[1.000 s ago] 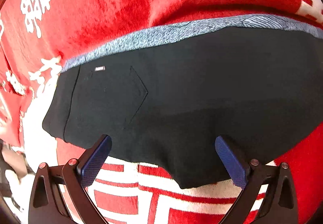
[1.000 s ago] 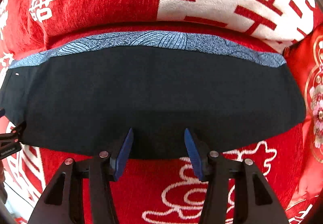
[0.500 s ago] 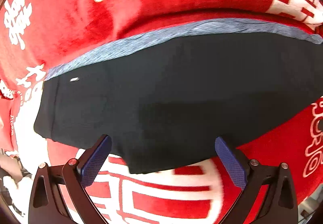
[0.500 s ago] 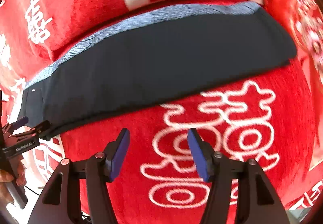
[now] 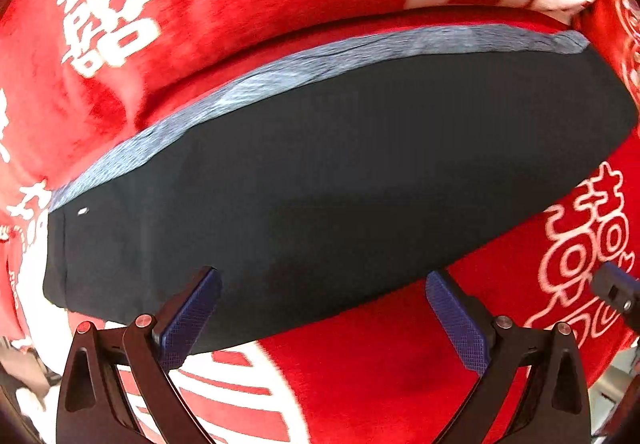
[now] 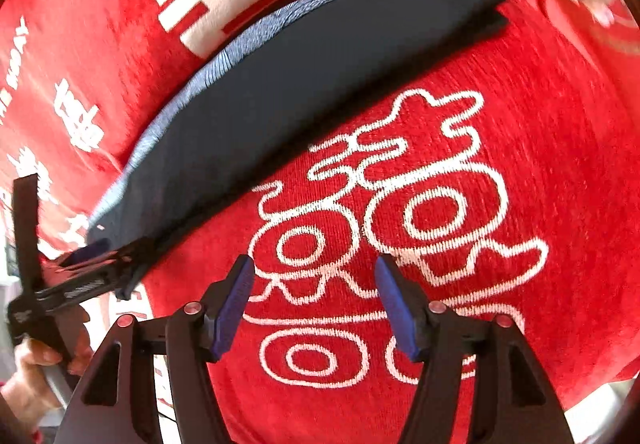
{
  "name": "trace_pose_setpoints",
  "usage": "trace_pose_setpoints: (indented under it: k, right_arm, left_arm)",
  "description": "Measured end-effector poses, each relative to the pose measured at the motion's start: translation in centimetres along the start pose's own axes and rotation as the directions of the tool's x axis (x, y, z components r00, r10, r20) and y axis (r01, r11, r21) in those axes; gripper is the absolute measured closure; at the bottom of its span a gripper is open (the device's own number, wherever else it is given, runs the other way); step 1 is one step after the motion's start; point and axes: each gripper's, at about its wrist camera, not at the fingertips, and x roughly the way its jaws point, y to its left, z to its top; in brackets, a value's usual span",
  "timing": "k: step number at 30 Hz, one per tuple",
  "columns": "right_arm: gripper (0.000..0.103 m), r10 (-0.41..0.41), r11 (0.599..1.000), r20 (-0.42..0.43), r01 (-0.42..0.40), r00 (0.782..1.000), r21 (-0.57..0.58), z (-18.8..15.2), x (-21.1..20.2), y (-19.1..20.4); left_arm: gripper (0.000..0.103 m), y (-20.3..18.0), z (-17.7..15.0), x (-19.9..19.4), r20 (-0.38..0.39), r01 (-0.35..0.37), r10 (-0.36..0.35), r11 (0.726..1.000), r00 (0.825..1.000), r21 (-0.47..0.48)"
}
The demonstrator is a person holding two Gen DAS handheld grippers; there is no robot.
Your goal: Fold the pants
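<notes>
A red plush cloth [image 5: 280, 4] with white woven characters covers the whole surface, and the pants [image 5: 320, 184] lie on it as one long dark band, already folded lengthwise, a strip of blue-grey patterned lining [image 5: 280, 72] showing along the far edge. In the left wrist view the band runs from the near left up toward the far right.

The left gripper [image 5: 322, 308] hangs at the near edge of the pants with its jaws spread wide and nothing between them; its left pad [image 5: 188, 316] sits over the dark hem, but I cannot tell whether it touches. The right gripper [image 6: 314, 304] is well clear of the pants, over bare cloth, jaws open about halfway and empty.

Judging from this, a crosswise fold is still to come, and the risks lie in the grasp. The pants are stacked in layers, so a shallow pinch may catch only the top one and peel the fold apart when lifted. A bite taken too deep may catch the plush cloth as well and drag it along. If only one end is lifted, the long band may sag and twist, leaving the edges out of line.
</notes>
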Motion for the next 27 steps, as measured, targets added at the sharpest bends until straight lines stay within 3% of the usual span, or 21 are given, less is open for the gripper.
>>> trace_pose_setpoints:
  k: [6,8,16,27]
  right_arm:
    - [0.028,0.163,0.98,-0.016,-0.16,0.986,0.12,0.4,-1.5,-3.3]
    - [0.028,0.187,0.972,-0.034,-0.18,0.982,0.149,1.0,-0.1,-2.8]
    - [0.028,0.166,0.95,0.119,-0.191,0.979,0.245,4.6,-3.2,-6.7]
    - [0.029,0.133,0.953,0.128,-0.162,0.983,0.257,6.9,-1.8,-7.3]
  left_arm:
    - [0.0,-4.5,2.2,-0.7,0.011,0.022,-0.022,0.999,1.0,0.025]
    - [0.0,-5.7,2.8,-1.1,0.02,0.023,-0.023,0.999,1.0,0.023]
    - [0.0,-7.7,6.8,-1.5,0.044,0.016,-0.014,0.999,0.999,-0.047]
    - [0.0,-6.4,9.4,1.1,0.01,-0.022,0.023,0.996,1.0,-0.086]
